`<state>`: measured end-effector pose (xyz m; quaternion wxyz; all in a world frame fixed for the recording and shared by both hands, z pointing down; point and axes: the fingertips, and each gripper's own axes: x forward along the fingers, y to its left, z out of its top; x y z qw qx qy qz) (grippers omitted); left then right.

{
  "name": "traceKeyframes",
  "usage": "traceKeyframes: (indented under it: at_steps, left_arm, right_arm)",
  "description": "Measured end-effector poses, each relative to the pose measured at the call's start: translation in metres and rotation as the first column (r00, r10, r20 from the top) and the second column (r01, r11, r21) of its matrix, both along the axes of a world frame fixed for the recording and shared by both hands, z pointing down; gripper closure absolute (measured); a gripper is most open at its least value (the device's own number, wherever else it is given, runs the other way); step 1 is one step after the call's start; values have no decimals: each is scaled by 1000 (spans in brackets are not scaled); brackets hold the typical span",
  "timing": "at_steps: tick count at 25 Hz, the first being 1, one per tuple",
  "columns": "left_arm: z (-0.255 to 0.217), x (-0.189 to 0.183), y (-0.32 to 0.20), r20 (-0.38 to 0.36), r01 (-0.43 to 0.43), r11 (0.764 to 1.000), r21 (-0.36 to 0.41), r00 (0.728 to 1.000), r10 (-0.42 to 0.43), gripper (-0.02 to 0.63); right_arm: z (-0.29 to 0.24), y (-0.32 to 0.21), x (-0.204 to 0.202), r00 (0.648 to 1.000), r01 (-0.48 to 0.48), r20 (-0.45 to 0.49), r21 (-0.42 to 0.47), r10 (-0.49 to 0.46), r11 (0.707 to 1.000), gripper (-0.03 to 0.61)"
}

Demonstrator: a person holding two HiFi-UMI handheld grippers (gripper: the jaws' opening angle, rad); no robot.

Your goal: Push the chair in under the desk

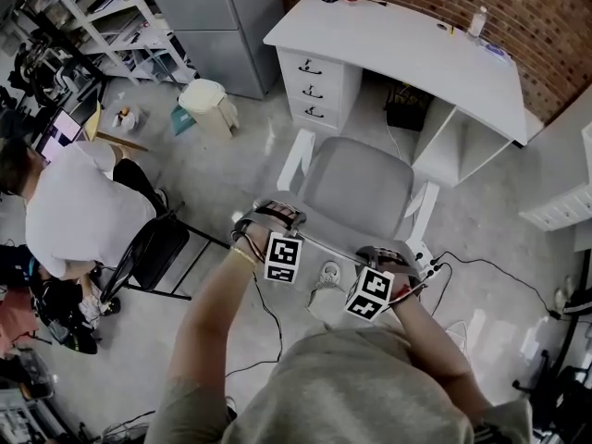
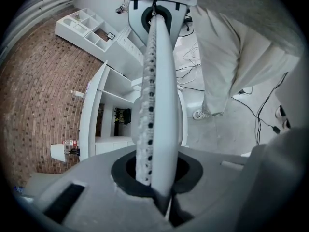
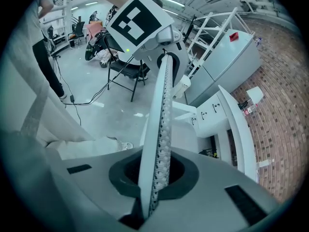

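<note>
A grey-seated chair (image 1: 356,188) with white arms stands on the floor in front of the white desk (image 1: 398,49), its seat facing the desk's knee space. Both grippers clamp the top edge of its backrest (image 1: 328,240). My left gripper (image 1: 266,218) is shut on the edge's left end and my right gripper (image 1: 393,259) on its right end. In the left gripper view the perforated backrest edge (image 2: 157,105) runs straight through the left gripper (image 2: 154,178). The right gripper view shows the same edge (image 3: 161,115) pinched in the right gripper (image 3: 155,178).
The desk has a drawer unit (image 1: 314,86) at its left and a black box (image 1: 407,109) in its knee space. A seated person (image 1: 79,215) and a black folding chair (image 1: 157,248) are at the left. A white bin (image 1: 208,104) stands near a grey cabinet (image 1: 217,17). Cables (image 1: 472,266) cross the floor at right.
</note>
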<state>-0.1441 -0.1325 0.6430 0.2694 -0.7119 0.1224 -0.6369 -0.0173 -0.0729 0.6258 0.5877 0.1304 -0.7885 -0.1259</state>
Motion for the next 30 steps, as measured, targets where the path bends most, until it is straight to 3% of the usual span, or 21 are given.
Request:
traceKeyframes:
  at_steps: [30]
  left_arm:
    - [4,25,-115,-5,-5,1000,-20,1000,5,591]
  right_arm:
    - [3,-119,25,1000,1,-10,3,-1,1000,568]
